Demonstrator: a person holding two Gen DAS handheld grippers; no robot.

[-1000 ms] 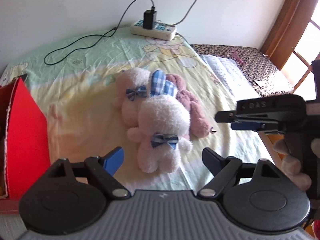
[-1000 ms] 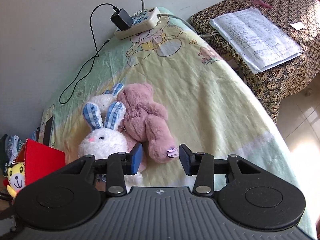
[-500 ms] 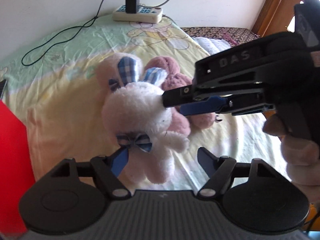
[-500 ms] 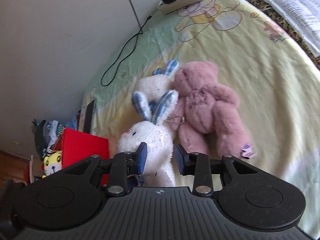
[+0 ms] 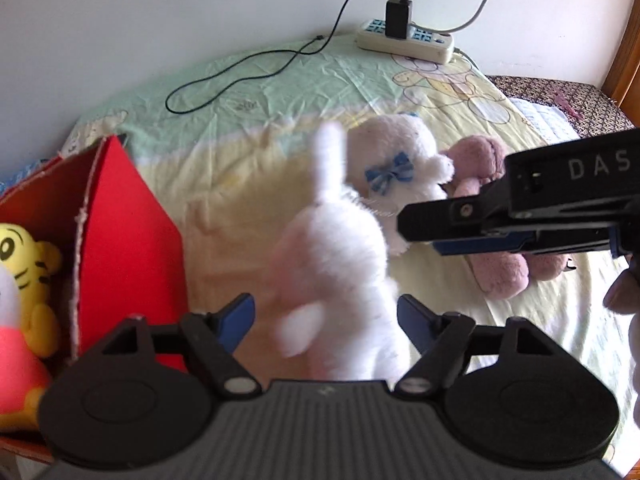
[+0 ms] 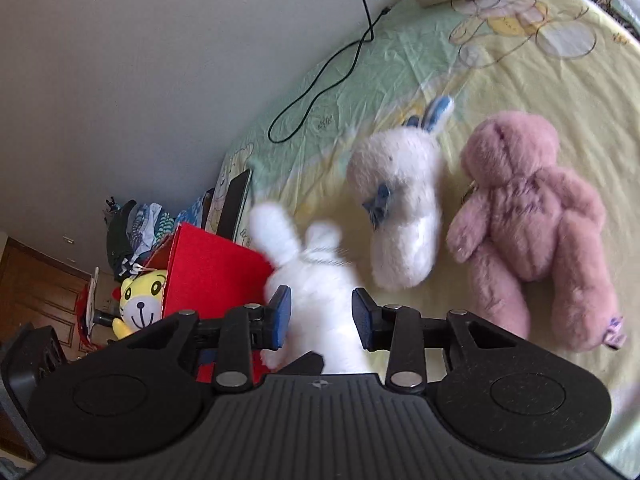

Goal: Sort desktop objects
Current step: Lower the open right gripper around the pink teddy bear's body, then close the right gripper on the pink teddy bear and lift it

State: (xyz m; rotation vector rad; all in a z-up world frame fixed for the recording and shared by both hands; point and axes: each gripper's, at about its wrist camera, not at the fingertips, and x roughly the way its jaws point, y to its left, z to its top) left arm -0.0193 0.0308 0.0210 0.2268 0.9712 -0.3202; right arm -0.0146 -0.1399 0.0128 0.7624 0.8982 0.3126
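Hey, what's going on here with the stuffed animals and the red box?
A person with a gripper in each hand is sorting plush toys off a bed sheet. The right gripper has a white bunny between its jaws, which are opening, close to the red box. The left gripper straddles the same bunny, jaws opening. A yellow tiger toy is already in the box. A second bunny and a pink bear lie on the sheet.

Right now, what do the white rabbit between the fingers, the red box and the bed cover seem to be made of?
White rabbit: soft plush, probably synthetic; fluffy, matte pile. Red box: likely cardboard with a matte red face; its frayed, pale edge shows at the corner. Bed cover: thin woven fabric, creased, with printed cartoon bears.
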